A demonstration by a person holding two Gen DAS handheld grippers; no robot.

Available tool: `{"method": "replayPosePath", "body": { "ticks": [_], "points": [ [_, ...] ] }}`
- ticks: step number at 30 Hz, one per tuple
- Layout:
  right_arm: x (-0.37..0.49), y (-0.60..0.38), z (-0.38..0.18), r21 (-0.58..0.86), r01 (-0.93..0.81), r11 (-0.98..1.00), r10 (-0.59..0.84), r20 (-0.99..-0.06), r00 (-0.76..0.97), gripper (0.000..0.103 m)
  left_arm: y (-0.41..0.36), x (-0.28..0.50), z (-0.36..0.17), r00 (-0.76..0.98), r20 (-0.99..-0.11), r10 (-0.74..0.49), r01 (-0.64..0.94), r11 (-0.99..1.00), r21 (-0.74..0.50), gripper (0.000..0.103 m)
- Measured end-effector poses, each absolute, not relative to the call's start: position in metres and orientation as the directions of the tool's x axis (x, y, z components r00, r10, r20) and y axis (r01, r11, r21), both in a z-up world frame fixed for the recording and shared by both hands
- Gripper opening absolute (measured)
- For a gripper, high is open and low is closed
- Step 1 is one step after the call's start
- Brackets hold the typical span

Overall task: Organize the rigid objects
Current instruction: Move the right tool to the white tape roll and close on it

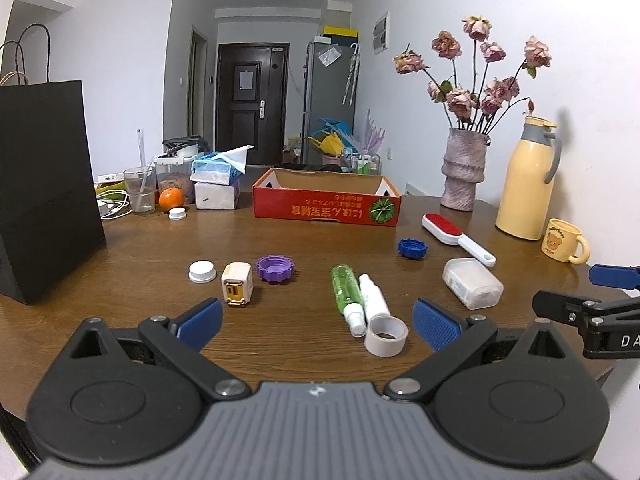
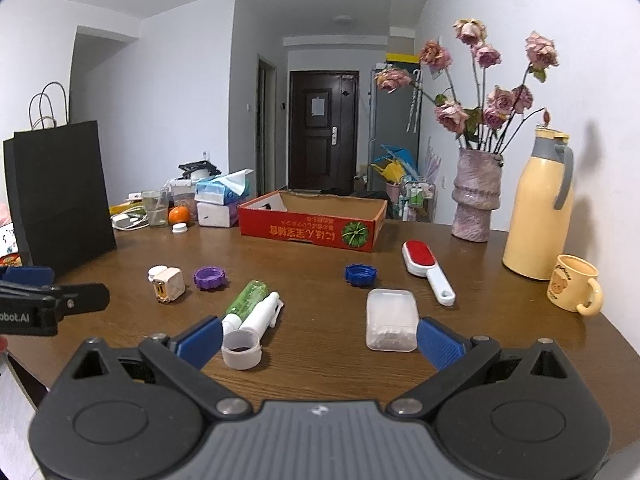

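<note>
Here the left gripper (image 1: pixel 318 322) hovers low over the wooden table (image 1: pixel 304 240) with its two ribbed blue pads spread wide and nothing between them; the right gripper (image 2: pixel 319 338) is spread wide and empty likewise. Going left to right ahead of the left gripper: beyond its left pad lie one round white cap (image 1: pixel 202 271), one boxy cream charger plug (image 1: pixel 237 283) just beside it, and one purple scalloped cap (image 1: pixel 276 268). Straight ahead, between the pads, two slim bottles lie side by side and touching, one clear green spray bottle (image 1: pixel 346 288) and one white bottle (image 1: pixel 373 296), with one short roll of white tape (image 1: pixel 386 336) at their near ends. Beyond the right pad sit one blue scalloped cap (image 1: pixel 413 247), one frosted rectangular plastic case (image 1: pixel 472 283), and one lint brush (image 1: pixel 456 233) with a red pad and white handle. In the right wrist view that case (image 2: pixel 392 319) lies just inside the right pad. Farther back stands one open red cardboard box (image 1: pixel 326 203).
</note>
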State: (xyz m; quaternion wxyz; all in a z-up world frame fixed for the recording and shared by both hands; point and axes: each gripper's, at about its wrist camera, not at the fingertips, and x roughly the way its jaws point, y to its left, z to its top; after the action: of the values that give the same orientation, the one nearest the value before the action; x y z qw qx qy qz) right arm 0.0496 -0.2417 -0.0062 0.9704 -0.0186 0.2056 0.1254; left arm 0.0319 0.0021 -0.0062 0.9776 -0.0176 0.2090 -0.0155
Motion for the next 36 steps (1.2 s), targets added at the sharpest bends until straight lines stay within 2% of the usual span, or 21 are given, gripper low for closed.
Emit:
{"method": "replayPosePath", "body": {
  "ticks": [29, 36],
  "points": [
    [0.140, -0.199, -0.049, 0.012, -0.336, 0.942, 0.284, -0.563, 0.776, 0.103, 0.042, 0.104, -0.052, 0.842, -0.539, 0.002, -0.052, 0.996, -0.077, 0.103],
    [0.160, -0.187, -0.063, 0.018, -0.359, 0.933, 0.295, -0.611, 0.735, 0.098, 0.053, 0.118, -0.063, 0.824, -0.567, 0.006, -0.071, 0.993, -0.093, 0.103]
  ]
}}
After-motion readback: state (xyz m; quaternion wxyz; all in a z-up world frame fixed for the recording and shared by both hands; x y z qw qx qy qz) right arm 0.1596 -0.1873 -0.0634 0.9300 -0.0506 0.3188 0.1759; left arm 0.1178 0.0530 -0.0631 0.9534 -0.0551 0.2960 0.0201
